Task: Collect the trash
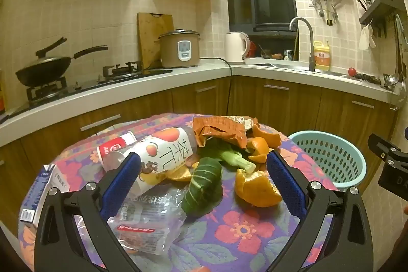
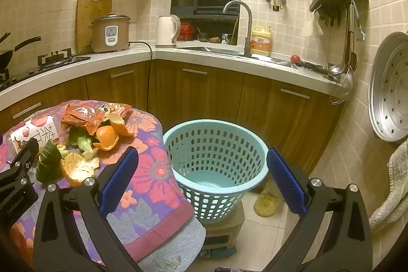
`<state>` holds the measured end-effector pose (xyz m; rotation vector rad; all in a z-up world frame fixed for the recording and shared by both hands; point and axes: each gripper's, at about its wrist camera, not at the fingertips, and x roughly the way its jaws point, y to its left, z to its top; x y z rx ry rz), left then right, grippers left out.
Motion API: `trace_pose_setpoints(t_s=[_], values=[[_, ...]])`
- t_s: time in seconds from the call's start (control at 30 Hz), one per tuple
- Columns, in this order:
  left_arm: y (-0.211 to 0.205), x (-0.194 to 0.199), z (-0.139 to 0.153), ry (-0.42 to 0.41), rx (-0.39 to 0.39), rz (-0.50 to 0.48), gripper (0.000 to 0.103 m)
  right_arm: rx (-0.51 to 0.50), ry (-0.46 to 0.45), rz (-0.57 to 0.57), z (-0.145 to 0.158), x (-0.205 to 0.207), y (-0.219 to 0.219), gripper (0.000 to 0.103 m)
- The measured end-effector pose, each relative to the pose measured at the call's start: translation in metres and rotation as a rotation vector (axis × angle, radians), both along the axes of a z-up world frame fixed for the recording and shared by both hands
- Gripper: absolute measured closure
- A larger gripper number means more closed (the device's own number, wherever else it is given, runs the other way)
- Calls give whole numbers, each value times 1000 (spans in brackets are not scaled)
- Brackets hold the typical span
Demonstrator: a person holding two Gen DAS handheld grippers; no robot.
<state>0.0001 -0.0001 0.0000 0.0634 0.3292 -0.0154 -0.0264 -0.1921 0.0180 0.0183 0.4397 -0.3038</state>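
Trash lies on a floral-covered table [image 1: 242, 228]: a plastic tea bottle [image 1: 163, 157], an orange snack wrapper [image 1: 219, 131], orange peels [image 1: 255, 188], green vegetable pieces [image 1: 204, 185], a clear plastic bag [image 1: 150, 218], a red-and-white cup [image 1: 117, 147] and a blue-and-white carton [image 1: 40, 195]. My left gripper [image 1: 204, 170] is open and empty, just above the vegetable and peels. A teal perforated basket [image 2: 214, 165] stands on a stool right of the table, empty. My right gripper [image 2: 202, 165] is open and empty in front of the basket.
Brown kitchen cabinets [image 2: 204, 93] and a white counter run behind, with a wok [image 1: 43, 68], rice cooker [image 1: 178, 47], kettle [image 1: 236, 47] and sink faucet [image 2: 244, 24]. A yellowish bag [image 2: 266, 200] lies on the floor by the stool. A steel steamer tray [image 2: 390, 88] hangs at right.
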Motion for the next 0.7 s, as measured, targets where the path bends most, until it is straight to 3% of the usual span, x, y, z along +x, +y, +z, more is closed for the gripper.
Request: trace_pose_setpoints(t_s=[0.7], values=[[2,1,1,6,-28,-14,7,6,-8,7,1,-2,1,7]])
